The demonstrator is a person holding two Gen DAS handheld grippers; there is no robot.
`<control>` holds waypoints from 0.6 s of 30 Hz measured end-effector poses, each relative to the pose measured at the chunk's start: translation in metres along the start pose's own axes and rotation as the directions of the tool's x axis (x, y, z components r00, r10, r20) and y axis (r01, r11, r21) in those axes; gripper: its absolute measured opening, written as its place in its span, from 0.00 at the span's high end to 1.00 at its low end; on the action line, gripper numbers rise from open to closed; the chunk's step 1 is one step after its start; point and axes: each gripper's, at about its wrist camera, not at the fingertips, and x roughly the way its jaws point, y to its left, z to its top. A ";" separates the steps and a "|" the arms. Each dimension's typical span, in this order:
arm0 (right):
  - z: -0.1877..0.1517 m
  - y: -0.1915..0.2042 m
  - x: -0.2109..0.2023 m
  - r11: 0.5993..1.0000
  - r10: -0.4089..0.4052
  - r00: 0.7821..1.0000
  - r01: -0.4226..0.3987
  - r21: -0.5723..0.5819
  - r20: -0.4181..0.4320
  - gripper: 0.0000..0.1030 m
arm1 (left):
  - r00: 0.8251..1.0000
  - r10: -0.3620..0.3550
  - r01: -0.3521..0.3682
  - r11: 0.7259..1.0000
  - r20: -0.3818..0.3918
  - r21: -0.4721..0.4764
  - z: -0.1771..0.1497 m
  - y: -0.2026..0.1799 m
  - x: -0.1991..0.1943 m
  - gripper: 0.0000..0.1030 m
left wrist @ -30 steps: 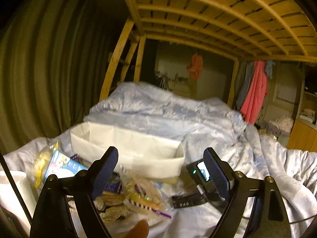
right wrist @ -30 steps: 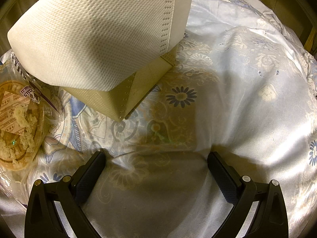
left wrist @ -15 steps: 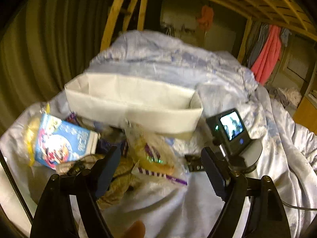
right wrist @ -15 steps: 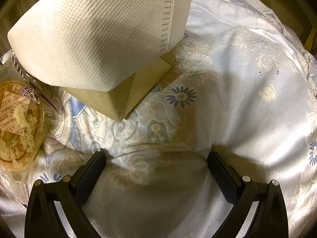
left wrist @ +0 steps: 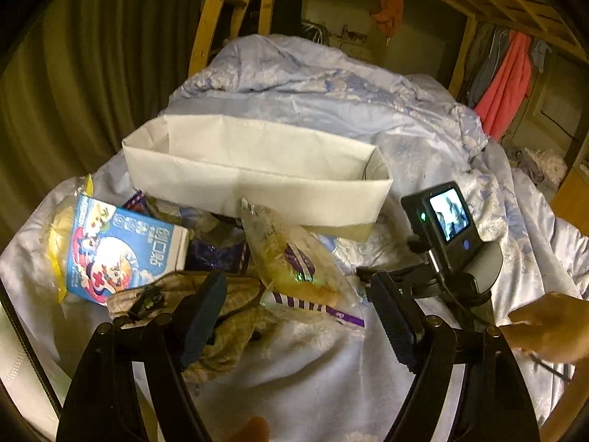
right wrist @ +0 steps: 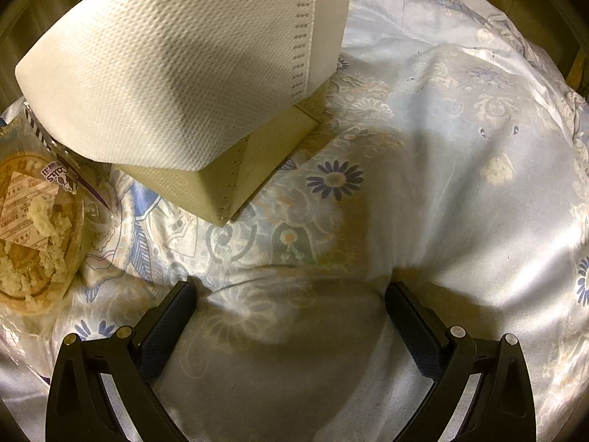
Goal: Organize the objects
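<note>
The left tongs (left wrist: 294, 305) are hanging wide apart and holding nothing above the bed (left wrist: 305, 368). A crumpled cloth (left wrist: 228, 316) is lying under their left finger, and a clear snack bag (left wrist: 294, 261) is sitting just ahead, between the fingers. A blue packet (left wrist: 121, 250) is lying farther left. Beyond them the white bin (left wrist: 257, 180) is standing upright. The right tongs (right wrist: 291, 302) are also spread empty over the quilt (right wrist: 441, 184), with the bin (right wrist: 176, 73) ahead to the left.
</note>
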 end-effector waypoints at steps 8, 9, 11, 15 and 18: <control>0.004 0.000 -0.004 1.000 0.014 1.000 -0.014 0.009 -0.001 0.00 | 0.994 0.069 -0.072 0.997 0.085 0.038 0.004 -0.004 -0.020 0.23; 0.005 -0.001 -0.005 1.000 0.019 1.000 -0.019 0.013 -0.003 0.00 | 0.993 0.080 -0.084 0.995 0.084 0.049 0.004 -0.004 -0.020 0.23; 0.006 -0.001 -0.006 1.000 0.023 1.000 -0.023 0.017 -0.005 0.00 | 0.992 0.101 -0.105 0.992 0.073 0.065 0.004 -0.005 -0.018 0.23; 0.008 -0.001 -0.007 1.000 0.024 1.000 -0.024 0.019 -0.003 0.00 | 0.994 0.093 -0.096 0.994 0.053 0.048 0.004 0.001 -0.016 0.23; 0.010 0.002 -0.007 1.000 0.012 1.000 -0.012 0.012 0.003 0.00 | 0.999 0.023 -0.024 1.000 0.030 0.010 0.006 0.012 -0.018 0.23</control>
